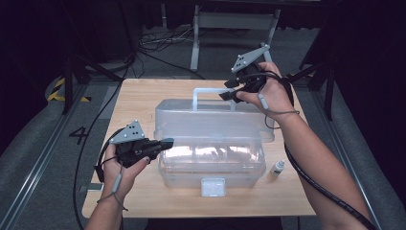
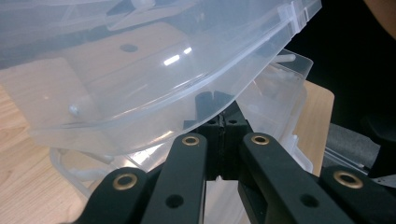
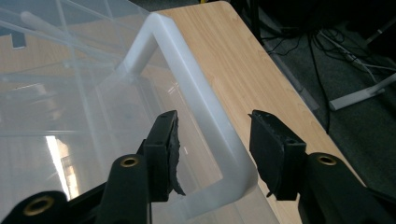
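A clear plastic storage box [image 1: 210,165] stands in the middle of the wooden table [image 1: 139,98], its translucent lid [image 1: 210,120] raised a little off the base. My left gripper [image 1: 166,142] is shut at the lid's left front corner. In the left gripper view its jaw tips [image 2: 219,114] sit together just under the lid's rim [image 2: 154,116]. My right gripper [image 1: 229,95] is at the back right, by the lid's white handle [image 1: 206,91]. In the right gripper view the handle [image 3: 187,70] passes between the open jaws [image 3: 212,135], with gaps on both sides.
A small white dropper bottle [image 1: 277,167] stands on the table right of the box. The box's front latch [image 1: 213,187] faces the near edge. Cables and a metal stand's legs [image 1: 196,43] lie on the floor beyond the table.
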A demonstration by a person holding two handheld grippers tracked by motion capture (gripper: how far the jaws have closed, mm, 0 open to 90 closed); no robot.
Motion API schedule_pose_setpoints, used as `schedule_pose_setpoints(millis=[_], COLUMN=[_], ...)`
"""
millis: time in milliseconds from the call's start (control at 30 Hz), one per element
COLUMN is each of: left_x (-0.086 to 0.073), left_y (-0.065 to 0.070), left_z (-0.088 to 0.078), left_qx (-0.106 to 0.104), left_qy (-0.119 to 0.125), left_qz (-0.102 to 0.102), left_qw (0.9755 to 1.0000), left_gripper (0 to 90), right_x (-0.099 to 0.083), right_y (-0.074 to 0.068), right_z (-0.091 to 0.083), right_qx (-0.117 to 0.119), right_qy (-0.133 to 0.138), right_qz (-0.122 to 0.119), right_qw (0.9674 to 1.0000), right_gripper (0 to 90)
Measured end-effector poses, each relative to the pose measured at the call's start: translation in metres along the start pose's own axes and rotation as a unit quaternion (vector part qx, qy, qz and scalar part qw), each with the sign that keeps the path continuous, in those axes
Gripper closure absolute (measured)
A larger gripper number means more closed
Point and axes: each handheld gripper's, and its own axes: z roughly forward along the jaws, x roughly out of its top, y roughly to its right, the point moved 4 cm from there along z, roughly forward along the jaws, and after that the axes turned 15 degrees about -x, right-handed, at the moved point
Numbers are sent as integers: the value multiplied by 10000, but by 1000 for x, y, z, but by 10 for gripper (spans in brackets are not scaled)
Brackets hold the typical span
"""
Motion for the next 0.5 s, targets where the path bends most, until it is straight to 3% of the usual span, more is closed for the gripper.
schedule_pose_setpoints(millis=[267, 500], left_x=[2, 5], left_y=[0, -1], left_z=[0, -1], left_qx=[62, 54], left_qy=[-110, -123], left_qz=[71, 88], left_qw=[9999, 9999], left_gripper=[897, 897], right_x=[2, -17], right_y=[3, 5], right_z=[-37, -71], right_qx=[-150, -241], right_qy=[570, 703], right_qz=[412, 769], right_qw=[9974, 9943], right_gripper=[460, 460])
